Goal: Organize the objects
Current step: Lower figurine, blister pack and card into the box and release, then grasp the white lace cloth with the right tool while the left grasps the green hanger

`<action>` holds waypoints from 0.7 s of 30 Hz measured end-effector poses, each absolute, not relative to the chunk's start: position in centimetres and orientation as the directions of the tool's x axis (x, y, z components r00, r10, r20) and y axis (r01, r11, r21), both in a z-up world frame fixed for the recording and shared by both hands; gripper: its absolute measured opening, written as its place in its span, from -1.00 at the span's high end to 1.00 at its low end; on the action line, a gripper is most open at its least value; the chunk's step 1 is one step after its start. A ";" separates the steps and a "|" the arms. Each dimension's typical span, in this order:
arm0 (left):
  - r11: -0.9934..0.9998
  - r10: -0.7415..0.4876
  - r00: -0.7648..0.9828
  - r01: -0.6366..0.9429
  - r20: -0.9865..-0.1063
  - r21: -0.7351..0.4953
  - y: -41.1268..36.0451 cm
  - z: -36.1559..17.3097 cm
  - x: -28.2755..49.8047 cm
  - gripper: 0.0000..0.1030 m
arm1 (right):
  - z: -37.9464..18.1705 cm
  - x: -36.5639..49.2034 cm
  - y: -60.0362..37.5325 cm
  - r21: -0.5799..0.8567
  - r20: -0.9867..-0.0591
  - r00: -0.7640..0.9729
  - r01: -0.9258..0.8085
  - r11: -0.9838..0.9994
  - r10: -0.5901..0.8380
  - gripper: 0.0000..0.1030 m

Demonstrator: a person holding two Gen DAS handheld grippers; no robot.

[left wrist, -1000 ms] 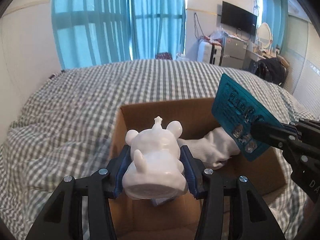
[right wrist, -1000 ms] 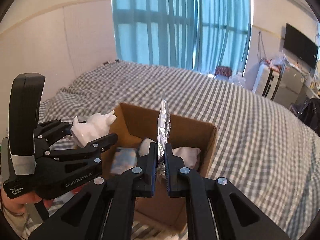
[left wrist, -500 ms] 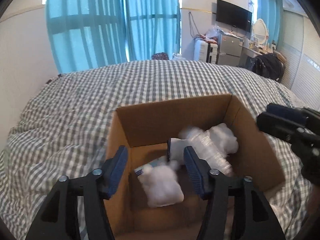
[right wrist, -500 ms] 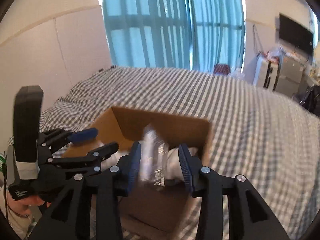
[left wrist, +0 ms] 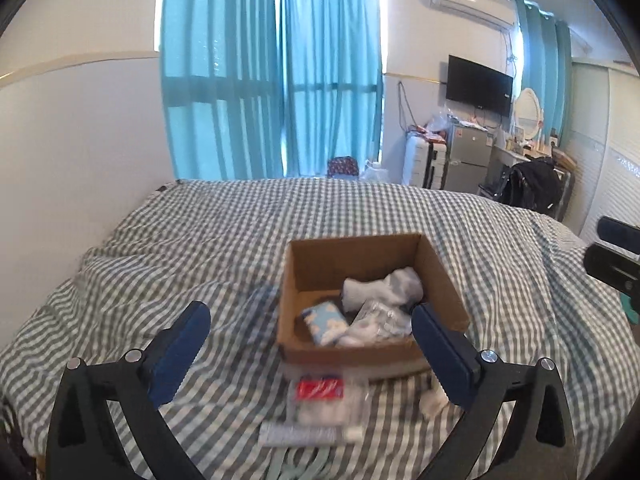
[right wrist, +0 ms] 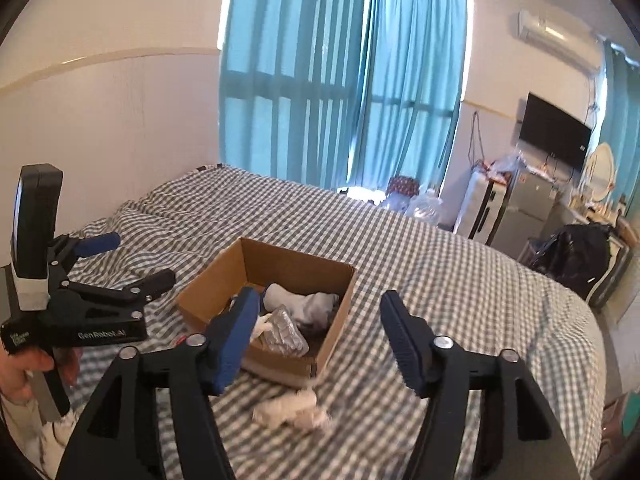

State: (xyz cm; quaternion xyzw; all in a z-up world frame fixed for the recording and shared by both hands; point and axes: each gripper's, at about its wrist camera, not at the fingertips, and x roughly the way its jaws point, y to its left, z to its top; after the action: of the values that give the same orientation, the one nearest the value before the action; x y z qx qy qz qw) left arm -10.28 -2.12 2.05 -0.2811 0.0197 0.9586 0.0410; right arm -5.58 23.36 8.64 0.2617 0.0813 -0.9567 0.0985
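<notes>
A cardboard box point(left wrist: 352, 256) sits on the checked bed; it also shows in the right wrist view point(right wrist: 340, 308). Inside lie rolled white socks point(left wrist: 384, 290), a silver packet point(right wrist: 286, 332), a blue patterned pack point(left wrist: 325, 322) and a white figurine, mostly hidden. My left gripper point(left wrist: 310, 330) is open and empty, held back above the bed in front of the box; it shows in the right wrist view point(right wrist: 128, 260). My right gripper point(right wrist: 318, 322) is open and empty, also back from the box. A clear packet with red label point(left wrist: 320, 394) lies before the box.
A crumpled white cloth point(right wrist: 294, 410) lies on the bed near the box's front corner, also in the left wrist view point(left wrist: 434, 402). A white tube point(left wrist: 304, 436) lies by the packet. Blue curtains, a fridge and a wall TV stand beyond the bed.
Left gripper let go of the white figurine and right gripper let go of the silver-and-teal packet; both dropped into the box. Both grippers opened wide and pulled back and up.
</notes>
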 end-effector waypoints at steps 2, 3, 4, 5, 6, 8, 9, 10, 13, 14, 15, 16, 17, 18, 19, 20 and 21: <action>-0.997 0.053 -0.838 -0.071 -0.543 0.013 -2.7 1.3 -8.7 -1.00 | 8.1 -3.4 23.3 -0.104 -0.522 -0.840 0.238 -0.966 -0.151 -0.36; -0.998 0.057 -0.830 -0.069 -0.555 0.001 -3.1 0.5 -7.9 -1.00 | 7.7 -2.4 23.3 -0.104 -0.526 -0.836 0.243 -0.964 -0.154 -0.38; -0.997 0.067 -0.818 -0.072 -0.572 -0.014 -3.3 -0.3 -7.2 -1.00 | 7.1 -1.5 23.2 -0.106 -0.528 -0.836 0.242 -0.964 -0.151 -0.46; -0.997 0.076 -0.807 -0.075 -0.586 -0.025 -3.4 -1.0 -6.7 -1.00 | 6.4 -0.7 23.2 -0.107 -0.530 -0.836 0.234 -0.966 -0.144 -0.59; -0.996 0.084 -0.797 -0.077 -0.599 -0.036 -3.5 -2.0 -6.1 -1.00 | 5.8 0.1 23.3 -0.105 -0.530 -0.837 0.224 -0.969 -0.136 -0.63; -0.996 0.084 -0.785 -0.074 -0.614 -0.042 -3.6 -3.7 -5.0 -1.00 | 4.5 1.3 23.3 -0.099 -0.526 -0.841 0.206 -0.974 -0.124 -0.68; -0.997 0.077 -0.776 -0.066 -0.626 -0.041 -3.6 -4.9 -4.4 -1.00 | 3.5 1.8 23.3 -0.087 -0.533 -0.836 0.204 -0.975 -0.127 -0.68; -0.998 0.068 -0.768 -0.056 -0.637 -0.039 -3.6 -5.8 -4.1 -1.00 | 2.7 2.0 23.4 -0.073 -0.544 -0.829 0.205 -0.976 -0.133 -0.68; -0.998 0.061 -0.749 -0.062 -0.660 -0.022 -3.0 -8.1 -3.5 -1.00 | -0.4 2.0 23.5 -0.035 -0.594 -0.793 0.193 -0.981 -0.135 -0.69; -0.998 0.057 -0.744 -0.061 -0.665 -0.017 -2.9 -8.8 -3.3 -1.00 | -1.4 2.1 23.5 -0.029 -0.605 -0.785 0.188 -0.982 -0.133 -0.69; -0.998 0.056 -0.742 -0.059 -0.669 -0.018 -2.8 -9.6 -3.1 -1.00 | -2.4 2.1 23.4 -0.025 -0.615 -0.778 0.183 -0.983 -0.129 -0.69; -0.998 0.059 -0.739 -0.060 -0.671 -0.021 -2.8 -10.1 -3.1 -1.00 | -3.4 2.0 23.3 -0.023 -0.624 -0.771 0.181 -0.983 -0.127 -0.69; -0.998 0.062 -0.736 -0.064 -0.674 -0.022 -2.7 -10.6 -3.0 -1.00 | -4.3 2.0 23.2 -0.022 -0.631 -0.765 0.181 -0.983 -0.126 -0.69; -0.998 0.057 -0.733 -0.064 -0.678 -0.014 -2.6 -11.1 -3.0 -1.00 | -5.1 1.9 23.1 -0.022 -0.642 -0.757 0.181 -0.983 -0.125 -0.69; -0.998 0.048 -0.730 -0.059 -0.682 -0.007 -2.6 -11.5 -3.1 -1.00 | -6.2 1.6 22.9 -0.022 -0.662 -0.739 0.181 -0.983 -0.121 -0.69; -0.998 0.040 -0.726 -0.056 -0.686 0.001 -2.6 -11.9 -3.3 -1.00 | -6.9 1.3 22.9 -0.020 -0.675 -0.728 0.179 -0.984 -0.119 -0.69; -0.999 0.033 -0.718 -0.052 -0.695 0.006 -2.7 -12.3 -3.6 -1.00 | -7.5 1.0 22.9 -0.016 -0.688 -0.716 0.177 -0.984 -0.118 -0.69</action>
State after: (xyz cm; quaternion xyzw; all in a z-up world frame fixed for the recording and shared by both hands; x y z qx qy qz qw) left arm -3.59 -2.69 -12.26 -0.3745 0.0127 0.9268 0.0229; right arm 1.00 22.86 -7.55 0.3682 0.0402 -0.9255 0.0797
